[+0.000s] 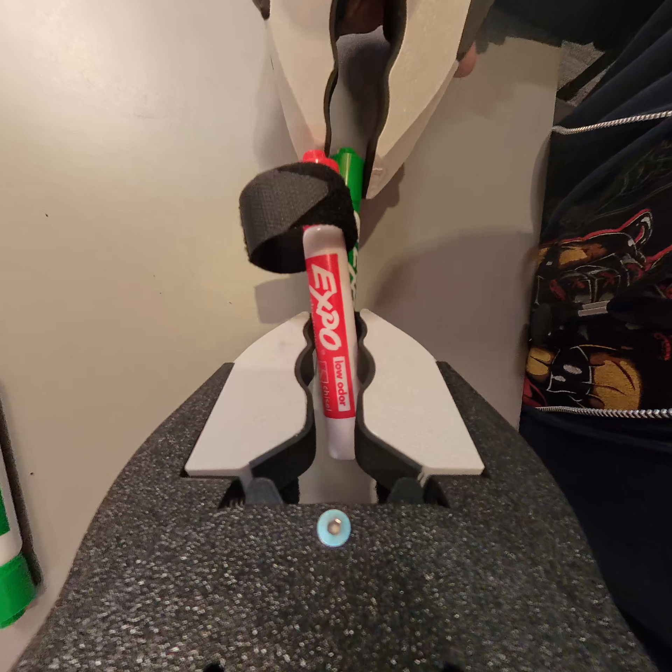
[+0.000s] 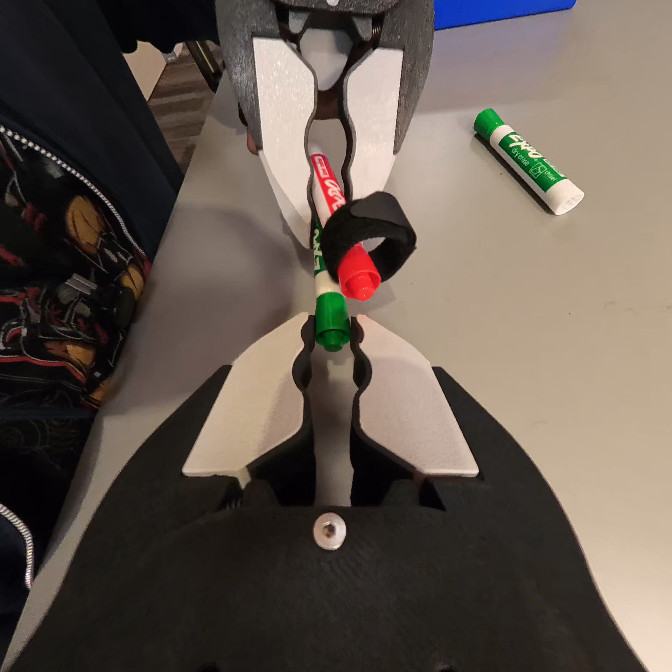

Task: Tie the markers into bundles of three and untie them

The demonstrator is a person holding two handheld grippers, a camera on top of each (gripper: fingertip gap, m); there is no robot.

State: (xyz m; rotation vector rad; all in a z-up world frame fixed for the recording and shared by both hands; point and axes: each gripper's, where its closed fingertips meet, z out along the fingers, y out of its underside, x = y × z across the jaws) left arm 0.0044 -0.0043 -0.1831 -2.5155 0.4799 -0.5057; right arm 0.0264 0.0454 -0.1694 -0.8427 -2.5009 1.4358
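Note:
My left gripper (image 1: 334, 320) is shut on the body of a red marker (image 1: 332, 345), held above the grey table (image 1: 109, 182). A loose black hook-and-loop strap (image 1: 291, 214) circles the red marker near its cap. A green marker (image 1: 351, 174) lies right beside it; whether it passes inside the strap I cannot tell. My right gripper (image 2: 331, 329) is shut on the green marker's cap (image 2: 329, 323), facing the left gripper (image 2: 327, 211). The right wrist view shows the red marker (image 2: 358, 271) and the strap (image 2: 371, 236). The right gripper (image 1: 351, 163) enters the left wrist view from the top.
A second green marker (image 2: 527, 160) lies loose on the table (image 2: 509, 363) to the right; it also shows in the left wrist view (image 1: 11, 563). A person in a dark zipped jacket (image 2: 54, 254) stands at the table edge. A blue object (image 2: 502, 11) sits at the far edge. Left tips to right tips: about 6 cm.

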